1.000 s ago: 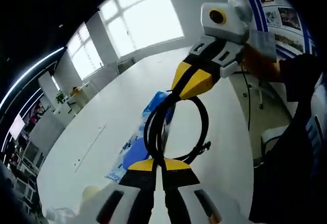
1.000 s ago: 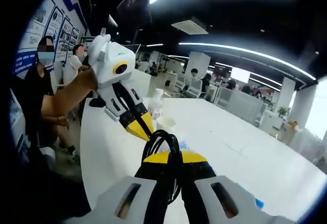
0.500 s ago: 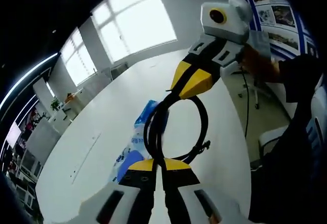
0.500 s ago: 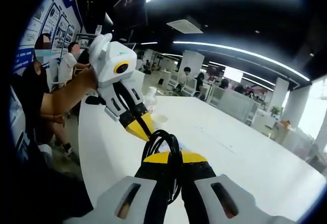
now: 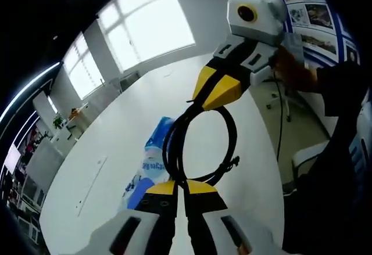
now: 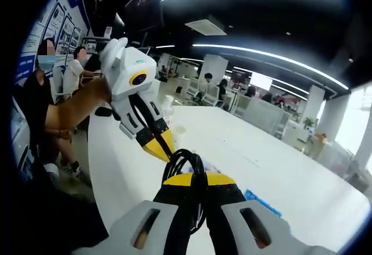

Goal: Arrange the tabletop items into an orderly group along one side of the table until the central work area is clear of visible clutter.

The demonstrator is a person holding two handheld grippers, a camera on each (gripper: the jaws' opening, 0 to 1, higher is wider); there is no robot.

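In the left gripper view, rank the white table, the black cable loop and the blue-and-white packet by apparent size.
1. white table: largest by far.
2. black cable loop, pinched between the left gripper and right gripper.
3. blue-and-white packet: smallest as seen, but the loop covers part of it and hangs nearer the camera, so 2 versus 3 is unsure.

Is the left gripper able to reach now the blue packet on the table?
Probably not yet: the left gripper is shut on the black cable loop, as is the right gripper; the blue packet lies below.

blown-out windows point(image 5: 145, 28), glaring ceiling strips point(image 6: 273, 57), bowed fisheye edges
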